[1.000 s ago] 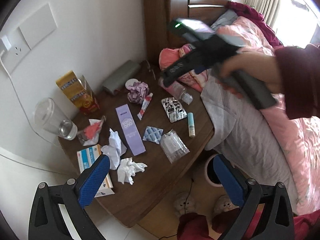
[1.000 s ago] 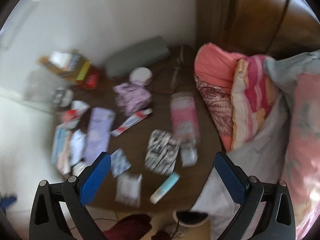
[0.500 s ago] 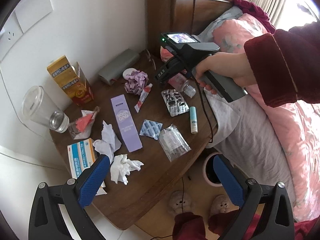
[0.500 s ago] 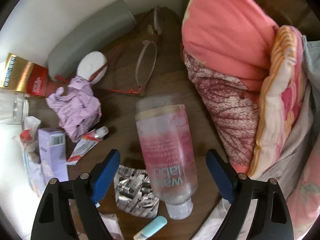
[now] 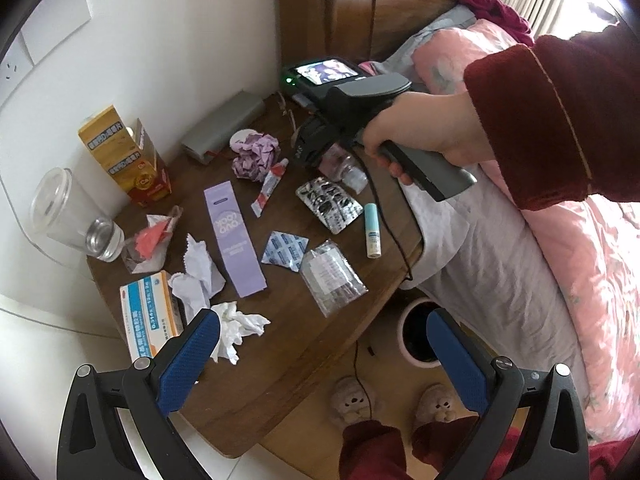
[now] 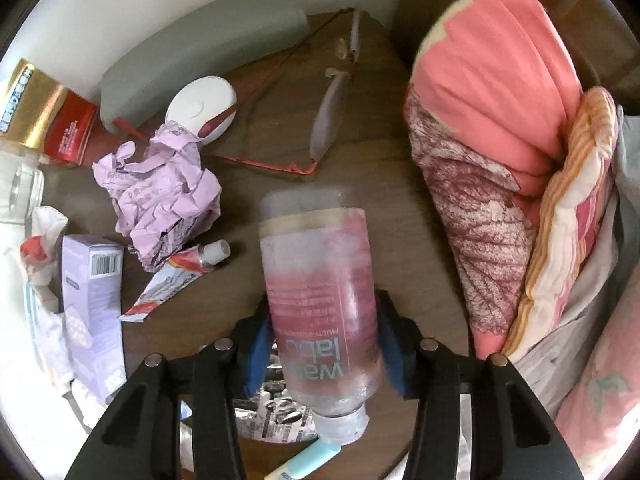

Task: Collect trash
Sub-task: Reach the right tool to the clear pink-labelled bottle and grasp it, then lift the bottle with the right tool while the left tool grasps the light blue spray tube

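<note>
A pink clear plastic bottle (image 6: pixel 320 300) lies on the wooden bedside table (image 5: pixel 280 344), cap toward the front. My right gripper (image 6: pixel 326 344) is shut on the bottle's lower body, one blue pad on each side; from the left wrist view it (image 5: pixel 316 152) sits low over the bottle (image 5: pixel 344 164). My left gripper (image 5: pixel 320 360) is open and empty above the table's front edge. Trash lies around: a crumpled purple paper (image 5: pixel 256 156), white tissues (image 5: pixel 236 324), an empty blister pack (image 5: pixel 330 204), a clear wrapper (image 5: pixel 332 276).
A white trash bin (image 5: pixel 420 336) stands on the floor between table and bed. A glass (image 5: pixel 68 216), a yellow carton (image 5: pixel 124 156), a purple box (image 5: pixel 234 240), a medicine box (image 5: pixel 150 320), eyeglasses (image 6: pixel 320 120) and a grey case (image 6: pixel 200 52) stand on the table. Bedding (image 6: pixel 500 180) presses on the right.
My right gripper has dropped to the table and closed its jaws on the pink bottle. My left gripper has stayed open, drifting slightly.
</note>
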Available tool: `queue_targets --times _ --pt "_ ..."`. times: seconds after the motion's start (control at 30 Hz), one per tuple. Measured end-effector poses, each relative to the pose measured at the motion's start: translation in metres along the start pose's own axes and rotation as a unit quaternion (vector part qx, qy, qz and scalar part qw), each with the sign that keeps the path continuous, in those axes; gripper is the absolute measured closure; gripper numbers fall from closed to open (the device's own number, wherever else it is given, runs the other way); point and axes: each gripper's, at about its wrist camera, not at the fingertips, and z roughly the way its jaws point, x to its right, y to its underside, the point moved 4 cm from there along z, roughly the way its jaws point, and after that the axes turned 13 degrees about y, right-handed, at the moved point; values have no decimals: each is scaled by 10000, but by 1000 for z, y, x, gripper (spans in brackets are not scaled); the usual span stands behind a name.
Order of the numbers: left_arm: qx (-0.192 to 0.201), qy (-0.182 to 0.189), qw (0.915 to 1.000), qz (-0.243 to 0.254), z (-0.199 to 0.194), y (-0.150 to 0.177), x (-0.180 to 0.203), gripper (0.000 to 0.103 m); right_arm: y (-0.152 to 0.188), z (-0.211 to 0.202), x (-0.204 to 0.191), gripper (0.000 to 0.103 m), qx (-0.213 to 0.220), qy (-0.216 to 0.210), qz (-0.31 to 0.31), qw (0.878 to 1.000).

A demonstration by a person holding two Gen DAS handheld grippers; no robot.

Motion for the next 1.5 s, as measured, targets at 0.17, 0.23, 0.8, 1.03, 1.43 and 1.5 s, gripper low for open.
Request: queue_targets --times 0.17,0.23,0.8,1.03,1.43,1.5 --pt "74 0 10000 48 -1 1 1 0 -15 -14 15 57 83 -262 257 9993" --pt "122 -11 9999 64 -1 0 1 0 -14 -31 18 57 239 -292 291 9989" --pt "-461 62 9989 -114 142 -58 32 0 92 -113 147 58 843 -595 1384 9850" --pt "-594 -42 9971 -480 180 -60 17 0 123 -96 192 58 697 -649 1627 9821" --pt "-980 -488 9931 -425 224 -50 12 6 130 -85 197 58 765 -1080 1480 9801" --pt "-930 -444 9939 -398 228 -52 16 6 131 -85 196 58 775 -1153 1480 9792"
